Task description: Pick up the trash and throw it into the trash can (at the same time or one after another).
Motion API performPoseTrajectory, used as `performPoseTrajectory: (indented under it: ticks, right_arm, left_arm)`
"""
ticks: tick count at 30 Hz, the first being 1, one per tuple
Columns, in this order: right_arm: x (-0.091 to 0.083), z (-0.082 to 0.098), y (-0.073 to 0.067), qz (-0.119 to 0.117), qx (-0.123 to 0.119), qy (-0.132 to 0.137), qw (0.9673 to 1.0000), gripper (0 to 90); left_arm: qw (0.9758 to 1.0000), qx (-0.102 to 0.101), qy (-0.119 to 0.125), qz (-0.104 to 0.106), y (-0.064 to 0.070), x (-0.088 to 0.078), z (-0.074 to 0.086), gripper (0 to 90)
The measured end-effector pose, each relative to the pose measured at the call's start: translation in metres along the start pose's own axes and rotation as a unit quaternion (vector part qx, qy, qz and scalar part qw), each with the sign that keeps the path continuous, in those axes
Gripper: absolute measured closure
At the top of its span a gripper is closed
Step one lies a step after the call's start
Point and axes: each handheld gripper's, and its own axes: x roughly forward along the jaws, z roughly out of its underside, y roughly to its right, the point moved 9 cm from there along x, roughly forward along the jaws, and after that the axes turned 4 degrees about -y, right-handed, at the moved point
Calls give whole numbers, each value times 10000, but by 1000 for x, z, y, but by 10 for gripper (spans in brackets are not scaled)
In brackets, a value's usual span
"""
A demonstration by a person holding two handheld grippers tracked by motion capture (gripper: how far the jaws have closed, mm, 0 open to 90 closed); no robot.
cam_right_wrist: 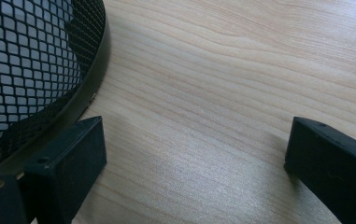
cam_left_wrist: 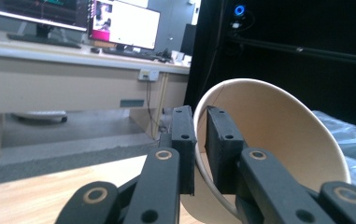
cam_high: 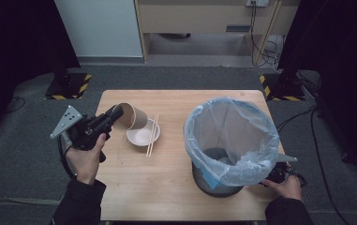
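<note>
A tan paper cup (cam_high: 131, 116) hangs tipped on its side over a white bowl (cam_high: 142, 135), mouth toward the left. My left gripper (cam_high: 116, 112) is shut on the cup's rim; in the left gripper view the rim (cam_left_wrist: 202, 154) runs between the two black jaws and the cup's inside (cam_left_wrist: 278, 130) faces me. A pair of chopsticks (cam_high: 152, 135) lies across the bowl's right edge. My right gripper (cam_right_wrist: 194, 154) stands open low over the wooden table (cam_right_wrist: 222, 79), its left jaw against the base of the black mesh bin (cam_right_wrist: 21, 70). In the high view the bin (cam_high: 216, 180) mostly hides that gripper.
The mesh bin carries a pale blue plastic liner (cam_high: 232, 131) and stands on the right half of the table (cam_high: 143, 187). Beyond the table's far edge are grey floor, stand bases with yellow-black stripes (cam_high: 68, 86) and a desk (cam_left_wrist: 73, 65) with monitors.
</note>
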Motion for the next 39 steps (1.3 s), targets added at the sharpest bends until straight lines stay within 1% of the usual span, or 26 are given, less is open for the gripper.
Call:
performPoseTrajectory:
  ticks: [1,2,3,4,5,10,15,16,17,20,21,22,23,24,25,26,27,28,29,30,31,33,34,35,36,39]
  right_arm:
    - [0,0,0,0,0,0,10000,55]
    - [0,0,0,-1,1,0,10000,55]
    - [0,0,0,-1,2,-1,10000,55]
    - [0,0,0,-1,2,-1,10000,55]
    - [0,0,0,-3,4,-2,10000,54]
    - [0,0,0,-3,1,-1,10000,54]
    - [0,0,0,-2,0,0,10000,54]
    - [0,0,0,-1,-2,0,10000,54]
    - [0,0,0,-1,-2,0,10000,54]
    - [0,0,0,-1,-1,-1,10000,54]
    - [0,0,0,-1,-1,-1,10000,54]
    - [0,0,0,-1,-1,-1,10000,54]
    - [0,0,0,-1,-1,-1,10000,54]
    - [0,0,0,-1,-1,-1,10000,54]
    - [0,0,0,-1,-1,-1,10000,54]
    - [0,0,0,-1,-1,0,10000,54]
    - [0,0,0,-1,-1,0,10000,54]
    - [0,0,0,0,-1,0,10000,54]
    - [0,0,0,0,-1,0,10000,54]
    - [0,0,0,-1,0,-1,10000,54]
    - [0,0,0,-1,0,-1,10000,54]
    - [0,0,0,-2,3,2,10000,54]
    - [0,0,0,-1,3,1,10000,54]
    - [0,0,0,-1,3,1,10000,54]
    - [0,0,0,-1,-2,-2,10000,54]
    - [0,0,0,-1,-2,-1,10000,54]
  left_arm:
    - [10000,0,0,0,0,0,0,817]
    - [10000,41,38,78,7,-1,-4,817]
    - [9999,62,55,107,10,-2,-6,817]
    - [9999,62,55,107,10,-2,-6,817]
    - [9997,62,117,197,17,-3,-9,817]
    - [9992,104,180,349,30,-3,-15,817]
    - [9988,97,189,449,37,0,-18,817]
    - [9985,79,227,500,40,0,-21,817]
    - [9985,79,227,500,40,0,-21,817]
    - [9980,80,293,553,45,1,-27,817]
    - [9978,92,306,574,48,2,-30,817]
    - [9975,141,329,613,53,4,-36,817]
    - [9975,141,329,613,53,4,-36,817]
    - [9969,212,357,669,60,6,-42,817]
    - [9969,212,357,669,60,6,-42,817]
    - [9962,263,407,720,66,8,-49,817]
    - [9962,263,407,720,66,8,-49,817]
    - [9956,304,435,773,72,10,-55,817]
    - [9956,304,435,773,72,10,-55,817]
    - [9951,329,456,815,77,13,-59,817]
    - [9951,329,456,815,77,13,-59,817]
    - [9946,355,457,859,82,17,-62,817]
    - [9941,371,462,906,87,20,-63,817]
    - [9941,371,462,906,87,20,-63,817]
    - [9937,363,459,957,91,24,-63,817]
    - [9933,354,447,1000,94,28,-63,817]
